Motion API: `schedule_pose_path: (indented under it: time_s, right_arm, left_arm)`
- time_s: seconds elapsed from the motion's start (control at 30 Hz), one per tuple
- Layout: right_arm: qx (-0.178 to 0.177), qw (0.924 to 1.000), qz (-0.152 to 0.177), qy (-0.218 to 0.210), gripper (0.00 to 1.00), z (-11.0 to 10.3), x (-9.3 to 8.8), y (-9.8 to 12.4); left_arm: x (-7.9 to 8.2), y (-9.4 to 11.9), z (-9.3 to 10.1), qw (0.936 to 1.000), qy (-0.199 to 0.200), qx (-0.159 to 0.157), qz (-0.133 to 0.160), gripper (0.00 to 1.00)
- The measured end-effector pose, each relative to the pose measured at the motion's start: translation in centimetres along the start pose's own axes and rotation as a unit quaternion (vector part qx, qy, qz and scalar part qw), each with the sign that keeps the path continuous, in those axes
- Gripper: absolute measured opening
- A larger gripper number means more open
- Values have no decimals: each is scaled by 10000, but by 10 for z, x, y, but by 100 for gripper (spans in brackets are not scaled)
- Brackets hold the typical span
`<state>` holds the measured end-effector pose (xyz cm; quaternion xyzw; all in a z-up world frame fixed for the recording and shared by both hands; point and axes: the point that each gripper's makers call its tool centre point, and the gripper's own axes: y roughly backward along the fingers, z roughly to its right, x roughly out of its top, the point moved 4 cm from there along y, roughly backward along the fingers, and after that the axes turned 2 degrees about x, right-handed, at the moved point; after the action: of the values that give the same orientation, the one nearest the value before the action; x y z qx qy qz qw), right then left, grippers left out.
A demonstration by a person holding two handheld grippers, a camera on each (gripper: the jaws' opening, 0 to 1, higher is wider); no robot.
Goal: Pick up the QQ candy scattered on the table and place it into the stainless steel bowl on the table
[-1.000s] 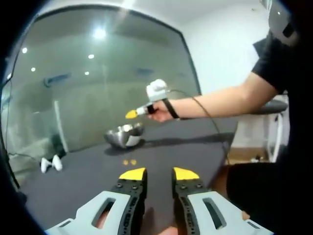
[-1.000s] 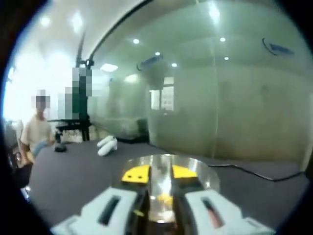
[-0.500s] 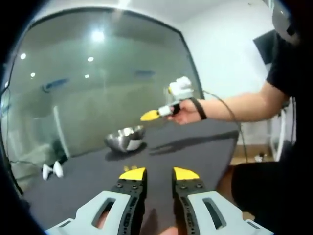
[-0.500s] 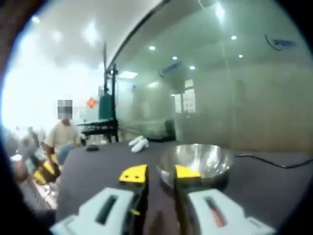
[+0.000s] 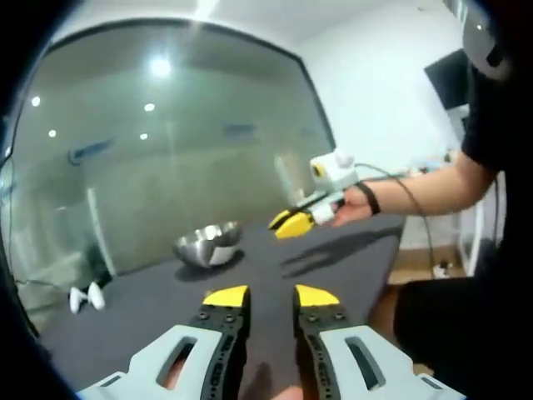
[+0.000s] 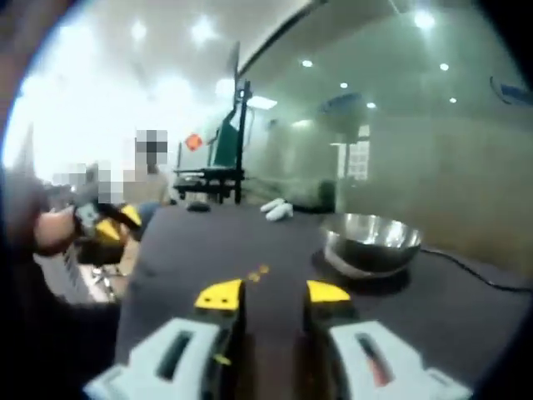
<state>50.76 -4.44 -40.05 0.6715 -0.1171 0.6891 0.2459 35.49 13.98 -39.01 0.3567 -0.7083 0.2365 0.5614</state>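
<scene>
The stainless steel bowl (image 5: 206, 244) stands on the dark table (image 5: 275, 267), far ahead of my left gripper (image 5: 271, 297), which is open with nothing between its yellow tips. To the bowl's right, a hand holds my right gripper (image 5: 291, 223) above the table. In the right gripper view, the bowl (image 6: 371, 242) sits ahead and to the right of my open, empty right gripper (image 6: 272, 293). Two small orange QQ candies (image 6: 256, 273) lie on the table just beyond its left jaw. My left gripper (image 6: 104, 225) shows at the far left, held in a hand.
Two white objects (image 5: 83, 297) lie on the far part of the table (image 6: 208, 250), seen again as white objects (image 6: 277, 208) behind the bowl. A glass wall runs behind the table. A black cable (image 6: 475, 271) trails past the bowl. A person sits in the background.
My right gripper has drawn back from above the bowl towards the near right, and its view now has the bowl to the right and two candies ahead. My left gripper stays open.
</scene>
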Motion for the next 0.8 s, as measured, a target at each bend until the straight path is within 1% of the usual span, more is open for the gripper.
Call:
schedule_pose_path:
  time_s: [0.03, 0.13, 0.2, 0.23, 0.27, 0.3, 0.33, 0.37, 0.4, 0.5, 0.6, 0.7, 0.8]
  right_arm:
    - [14, 9999, -107, -52, 28, 0, -5, -1]
    - [78, 9998, -206, 21, 28, -3, -12, -3]
    - [140, 9995, -284, 15, 28, -2, -17, -7]
    - [113, 9994, -310, 39, 28, -6, -18, -5]
    - [55, 9995, -318, 61, 27, -4, -18, -7]
    - [-19, 9994, -330, 87, 25, 0, -20, -10]
    - [-92, 9990, -425, 116, 24, 5, -24, -13]
    - [-99, 9989, -433, 153, 24, 5, -25, -17]
    - [-56, 9989, -436, 169, 24, 6, -27, -20]
    - [123, 9984, -550, 13, 26, 0, -33, -32]
    - [136, 9975, -687, -82, 26, 0, -39, -45]
    - [197, 9971, -735, -49, 26, 2, -39, -57]
    - [318, 9957, -856, -116, 26, 0, -43, -74]
  left_arm:
    - [1, 0, 0, 10000, -5, 9, -1, 22]
    - [2, 1, -2, 10000, 13, 26, 53, 22]
    - [1, 2, -3, 10000, -3, 73, 10, 22]
    - [1, 2, -3, 10000, -3, 78, 8, 22]
    - [2, 2, -3, 10000, 10, 67, 19, 22]
    - [2, 2, -3, 10000, 10, 60, 24, 22]
    - [2, 2, -2, 10000, -8, 59, 22, 22]
    - [2, 2, -2, 10000, -20, 60, 19, 22]
    - [2, 3, -3, 10000, -18, 67, 17, 22]
    - [5, 4, -3, 10000, -21, 90, 38, 22]
    - [6, 5, -4, 9999, -14, 108, 35, 22]
    - [5, 4, -4, 9999, -31, 120, -3, 22]
    - [4, 5, -3, 9999, -33, 100, -10, 22]
